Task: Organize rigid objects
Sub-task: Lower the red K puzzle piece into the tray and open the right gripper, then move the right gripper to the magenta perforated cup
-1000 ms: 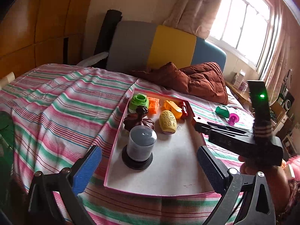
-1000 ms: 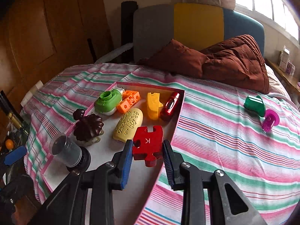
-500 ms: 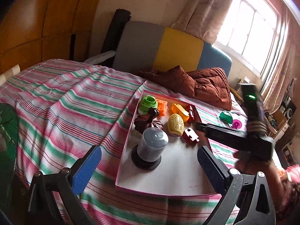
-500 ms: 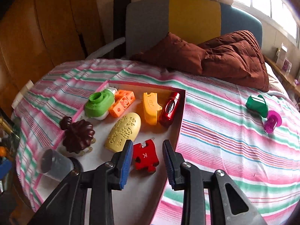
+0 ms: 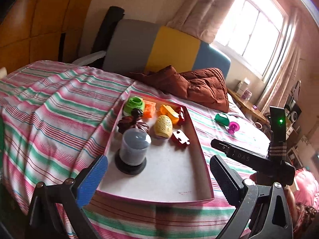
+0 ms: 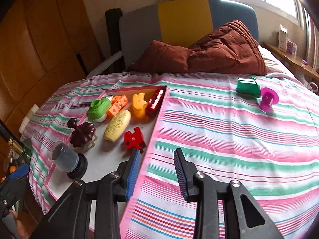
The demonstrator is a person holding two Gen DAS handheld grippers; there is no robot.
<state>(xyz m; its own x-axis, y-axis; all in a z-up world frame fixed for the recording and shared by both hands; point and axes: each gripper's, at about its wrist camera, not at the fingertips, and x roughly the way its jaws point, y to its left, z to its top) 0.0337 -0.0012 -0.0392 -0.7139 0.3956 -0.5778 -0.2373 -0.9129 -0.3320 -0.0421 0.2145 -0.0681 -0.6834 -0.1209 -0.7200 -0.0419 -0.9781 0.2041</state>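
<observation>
Red plastic puzzle piece (image 6: 133,139) lies in the pink-rimmed tray (image 6: 157,119) by its right wall, just beyond the empty, opening right gripper (image 6: 156,171); left gripper (image 5: 157,176) gapes empty.

Home bedroom. Bed under pink, green and white striped cotton sheet (image 6: 229,139), spread ahead of both pairs of jaws. Crumpled rust-brown quilted duvet (image 6: 225,49) heaped farther ahead, against padded headboard in grey, yellow and blue panels (image 5: 159,47). Beige curtains (image 5: 203,10) flanking bright barred window (image 5: 257,25), up and right of left jaws. Orange-brown wooden wardrobe panels (image 6: 39,35) far left of right jaws. Narrow wooden bedside shelf with small boxes (image 6: 287,45) under window, far right.
</observation>
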